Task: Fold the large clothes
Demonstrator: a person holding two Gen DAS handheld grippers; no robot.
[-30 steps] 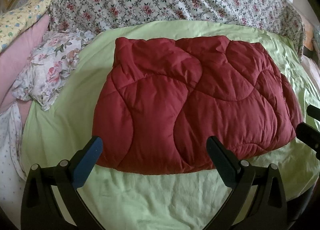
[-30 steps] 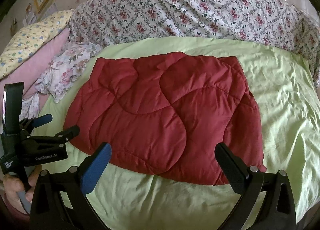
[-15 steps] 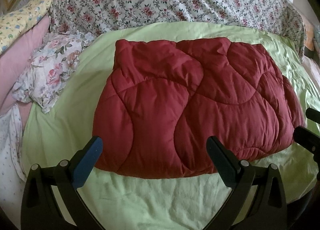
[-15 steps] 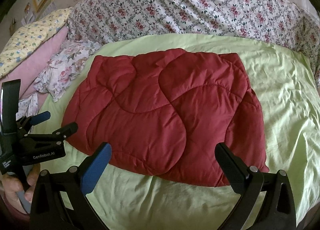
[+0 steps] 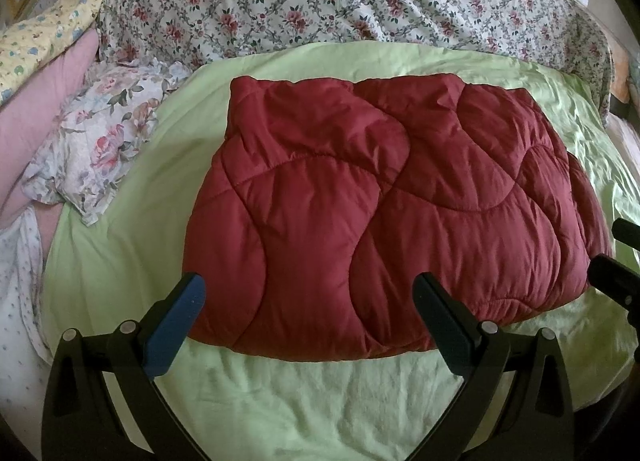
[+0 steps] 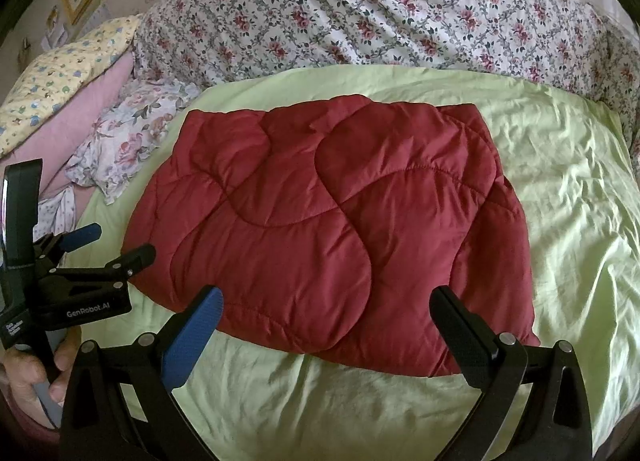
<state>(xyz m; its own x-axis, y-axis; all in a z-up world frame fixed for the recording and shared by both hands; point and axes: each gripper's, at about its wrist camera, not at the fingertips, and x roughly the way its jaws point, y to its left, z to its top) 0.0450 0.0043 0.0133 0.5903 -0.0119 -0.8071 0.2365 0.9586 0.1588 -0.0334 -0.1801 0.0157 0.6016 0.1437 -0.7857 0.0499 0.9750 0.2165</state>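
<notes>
My left claw (image 5: pixel 308 297) and right claw (image 6: pixel 326 309), both spread and empty, face the folded red quilted coat (image 6: pixel 320 229) at 12 o'clock on the green bed sheet (image 6: pixel 568 189); puffy, light, likely slippery, so I'd pinch its near hem corners.

Bed with light-green sheet (image 5: pixel 320 401); folded red quilted comforter (image 5: pixel 380 213) lies flat mid-sheet; floral pillow (image 5: pixel 100 141) at left edge.
</notes>
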